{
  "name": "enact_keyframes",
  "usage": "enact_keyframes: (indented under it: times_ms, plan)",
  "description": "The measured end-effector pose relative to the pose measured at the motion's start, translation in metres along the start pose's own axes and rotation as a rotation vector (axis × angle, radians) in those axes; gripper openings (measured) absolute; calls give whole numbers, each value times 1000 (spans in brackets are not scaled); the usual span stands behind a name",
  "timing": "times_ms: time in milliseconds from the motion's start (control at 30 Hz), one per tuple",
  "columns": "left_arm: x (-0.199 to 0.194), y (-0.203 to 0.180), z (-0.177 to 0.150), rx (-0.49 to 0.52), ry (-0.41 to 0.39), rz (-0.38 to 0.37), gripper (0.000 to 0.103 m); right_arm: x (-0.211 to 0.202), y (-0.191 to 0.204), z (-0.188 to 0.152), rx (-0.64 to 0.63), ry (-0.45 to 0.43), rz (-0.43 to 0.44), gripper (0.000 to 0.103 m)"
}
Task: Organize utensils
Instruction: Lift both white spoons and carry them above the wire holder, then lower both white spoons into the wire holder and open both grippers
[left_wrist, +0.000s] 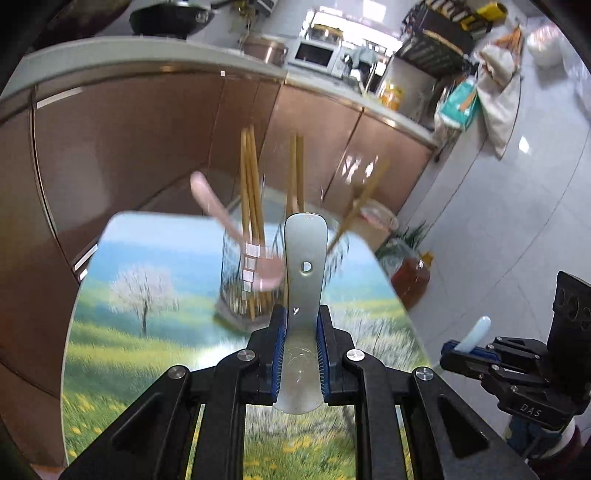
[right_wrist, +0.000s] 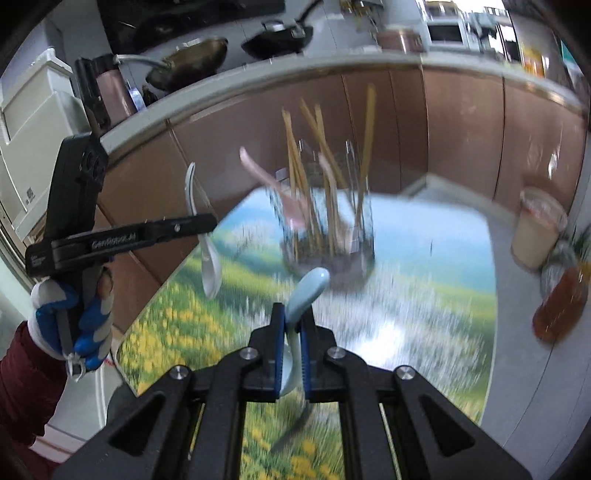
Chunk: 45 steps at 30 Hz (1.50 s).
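My left gripper (left_wrist: 301, 321) is shut on a white ceramic spoon (left_wrist: 303, 273), handle pointing forward toward a clear glass holder (left_wrist: 255, 280). The holder stands on the landscape-print table (left_wrist: 147, 332) and holds several wooden chopsticks (left_wrist: 251, 192) and a pink spoon (left_wrist: 221, 218). My right gripper (right_wrist: 291, 314) is shut on a light blue spoon (right_wrist: 308, 291), held above the table short of the holder (right_wrist: 328, 236). The left gripper (right_wrist: 207, 225) with its white spoon (right_wrist: 210, 266) shows in the right wrist view; the right gripper (left_wrist: 452, 349) with its blue spoon (left_wrist: 476, 332) shows in the left wrist view.
Brown kitchen cabinets (left_wrist: 147, 140) stand behind the table. An amber bottle (right_wrist: 561, 306) and a lidded bin (right_wrist: 539, 229) sit on the floor to the right. Pans (right_wrist: 195, 59) rest on the counter.
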<state>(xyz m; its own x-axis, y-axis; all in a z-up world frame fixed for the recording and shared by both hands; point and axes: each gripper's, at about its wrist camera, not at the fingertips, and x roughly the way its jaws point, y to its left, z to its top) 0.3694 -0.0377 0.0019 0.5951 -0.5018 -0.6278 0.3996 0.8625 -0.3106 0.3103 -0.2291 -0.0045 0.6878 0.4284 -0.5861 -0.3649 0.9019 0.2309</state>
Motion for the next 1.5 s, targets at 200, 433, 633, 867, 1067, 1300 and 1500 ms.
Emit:
enact_keyframes:
  times_ms: [200, 433, 633, 867, 1067, 1300, 1500]
  plan:
    - [-4, 4, 61, -31, -110, 18, 16, -1, 14, 69, -90, -115, -60, 7]
    - [35, 13, 99, -75, -173, 43, 16, 26, 13, 120, -162, -166, -151, 7]
    - [73, 14, 94, -72, -213, 82, 16, 63, 9, 134, -234, -146, -243, 7]
    - [103, 18, 68, -72, -210, 110, 16, 104, 6, 121, -291, -78, -285, 7]
    - [111, 23, 55, -83, -179, 124, 16, 130, -3, 104, -260, -14, -261, 7]
    - [114, 31, 55, -117, -132, 136, 18, 141, -5, 92, -245, 25, -249, 8]
    - [108, 26, 52, -107, -132, 116, 38, 140, -6, 85, -240, 31, -244, 9]
